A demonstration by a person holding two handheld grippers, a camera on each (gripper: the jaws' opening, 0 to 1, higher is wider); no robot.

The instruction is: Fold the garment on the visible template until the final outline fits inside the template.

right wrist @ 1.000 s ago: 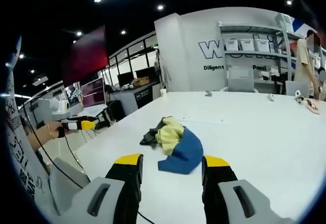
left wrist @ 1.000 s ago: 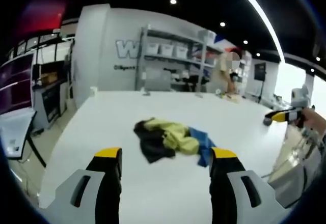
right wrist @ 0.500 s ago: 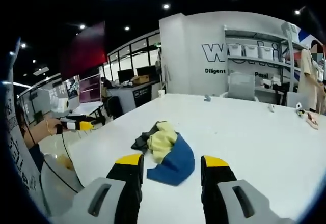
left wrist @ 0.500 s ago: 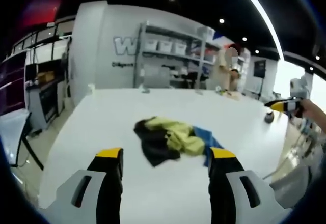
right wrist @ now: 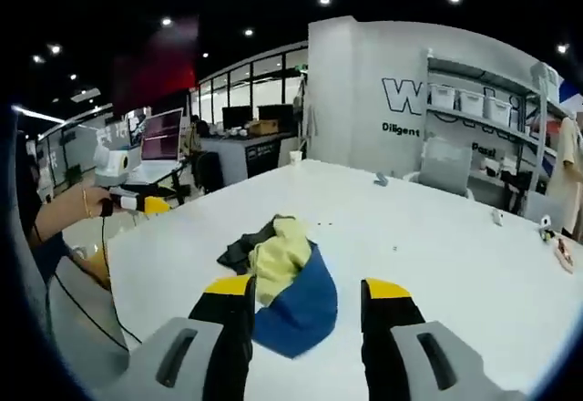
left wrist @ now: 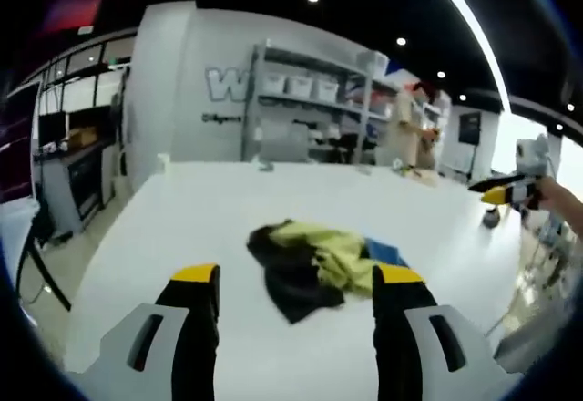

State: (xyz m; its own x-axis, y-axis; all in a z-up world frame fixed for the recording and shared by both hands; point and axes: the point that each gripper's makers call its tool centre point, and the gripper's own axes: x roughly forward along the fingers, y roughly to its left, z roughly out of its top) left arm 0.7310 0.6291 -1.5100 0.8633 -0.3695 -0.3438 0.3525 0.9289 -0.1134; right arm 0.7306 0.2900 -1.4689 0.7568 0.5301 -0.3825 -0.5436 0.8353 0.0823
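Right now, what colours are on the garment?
Black, pale yellow and blue on the garment, best in the right gripper view.

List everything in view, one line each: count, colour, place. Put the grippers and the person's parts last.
garment: one, crumpled, black, yellow and blue, on the table, ahead of both grippers
table: one, white, large, bears the garment
shelf unit: one, grey, holds pale bins, against the far wall
monitor: one, lit, on a desk beyond the table
left gripper: one, black jaws with yellow tips, open, empty
right gripper: one, same colours, open, empty
hand: one, holds the left gripper, at left edge of the right gripper view
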